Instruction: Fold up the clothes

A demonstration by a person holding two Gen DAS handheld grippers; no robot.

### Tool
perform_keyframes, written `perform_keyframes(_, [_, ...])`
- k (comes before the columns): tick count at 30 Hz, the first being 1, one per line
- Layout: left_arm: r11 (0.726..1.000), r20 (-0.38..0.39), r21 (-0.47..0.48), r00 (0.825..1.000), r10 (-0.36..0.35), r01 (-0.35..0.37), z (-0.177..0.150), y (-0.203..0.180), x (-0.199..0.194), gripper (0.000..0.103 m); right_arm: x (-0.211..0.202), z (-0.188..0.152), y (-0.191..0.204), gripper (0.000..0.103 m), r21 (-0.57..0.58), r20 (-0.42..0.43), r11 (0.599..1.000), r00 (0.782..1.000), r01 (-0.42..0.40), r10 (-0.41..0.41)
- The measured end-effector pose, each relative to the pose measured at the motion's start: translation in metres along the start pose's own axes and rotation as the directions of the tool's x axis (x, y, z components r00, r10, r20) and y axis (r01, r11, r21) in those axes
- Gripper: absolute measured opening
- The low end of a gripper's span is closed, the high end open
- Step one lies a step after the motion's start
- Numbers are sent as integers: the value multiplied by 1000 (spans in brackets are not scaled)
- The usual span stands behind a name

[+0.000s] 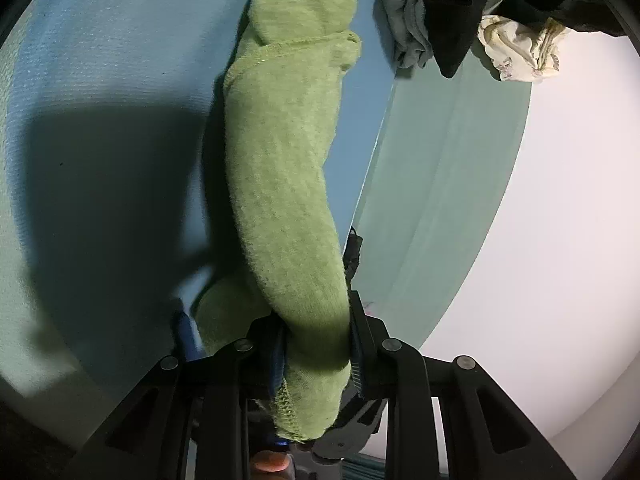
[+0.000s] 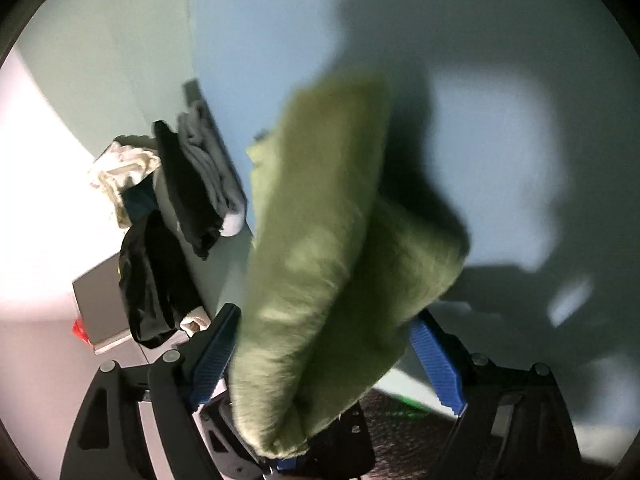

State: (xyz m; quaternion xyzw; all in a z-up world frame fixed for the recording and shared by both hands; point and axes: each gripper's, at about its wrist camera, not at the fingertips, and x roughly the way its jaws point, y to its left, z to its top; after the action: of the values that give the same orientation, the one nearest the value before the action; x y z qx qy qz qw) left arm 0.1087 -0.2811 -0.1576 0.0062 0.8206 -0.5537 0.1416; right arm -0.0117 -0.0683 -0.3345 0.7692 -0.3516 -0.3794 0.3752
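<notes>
stretching across both views, the pale blue surface (image 1: 100, 80) carries everything, and the green towel (image 1: 280, 160) serves as the landmark. the towel is bunched into a long thick roll above the surface, casting a dark shadow beside it. the left tool (image 1: 318, 354) is clamped tight on the near end of the towel, blue pads pressed into the fleece. the right tool (image 2: 326, 356) stands wide apart, its blue fingers (image 2: 438, 364) flanking the blurred towel, which lies between them; i cannot tell whether they touch it. beyond the towel sits a clothes pile (image 2: 176, 216): black garment (image 1: 452, 12), grey cloth (image 1: 408, 28), cream cloth (image 1: 520, 48).
</notes>
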Motion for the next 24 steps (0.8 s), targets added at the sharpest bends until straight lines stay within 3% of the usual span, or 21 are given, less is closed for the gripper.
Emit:
perform_keyframes(6, [1000, -7, -2, 1000, -16, 16, 5, -4, 6, 27, -1, 8, -10, 86, 80, 114, 997, 993, -23, 14])
perform_keyframes(7, [1000, -9, 0, 1000, -14, 14, 6, -5, 8, 27, -2, 12, -9, 74, 79, 135, 997, 991, -16, 5])
perform_keyframes(8, [1000, -5, 3, 1000, 3, -3, 8, -5, 9, 27, 0, 16, -8, 46, 72, 131, 997, 991, -7, -3])
perform_keyframes(9, [1000, -1, 5, 1000, 20, -20, 9, -4, 9, 27, 2, 19, -7, 31, 68, 117, 998, 993, 7, -15])
perform_keyframes(10, [999, 4, 7, 999, 36, -36, 11, -4, 9, 29, 3, 21, -4, 27, 73, 100, 997, 994, 36, -44])
perform_keyframes(12, [998, 52, -9, 997, 63, -63, 21, -4, 4, 52, 1, 21, 3, 25, 76, 78, 997, 997, 22, -28])
perform_keyframes(13, [997, 92, -19, 993, 75, -73, 25, -5, 0, 79, -1, 20, 6, 25, 75, 71, 997, 997, -4, -2])
perform_keyframes(15, [996, 189, -3, 978, 85, -86, 37, -13, -3, 81, -2, 16, 15, 25, 70, 55, 997, 998, -39, 35])
perform_keyframes(19, [971, 292, 77, 936, 197, -228, 61, -40, 12, 81, 4, 11, 29, 25, 57, 23, 996, 997, -68, 67])
perform_keyframes(22, [980, 283, -20, 939, 194, -197, 96, -40, 39, 81, 12, 8, 37, 25, 67, 23, 994, 996, -85, 84])
perform_keyframes(23, [983, 279, -51, 943, 182, -175, 88, -28, 29, 80, 21, -3, 46, 25, 78, 74, 992, 993, -100, 94])
perform_keyframes(24, [984, 264, -79, 949, 172, -157, 94, -17, 29, 79, 28, -1, 52, 25, 77, 72, 992, 993, -102, 97])
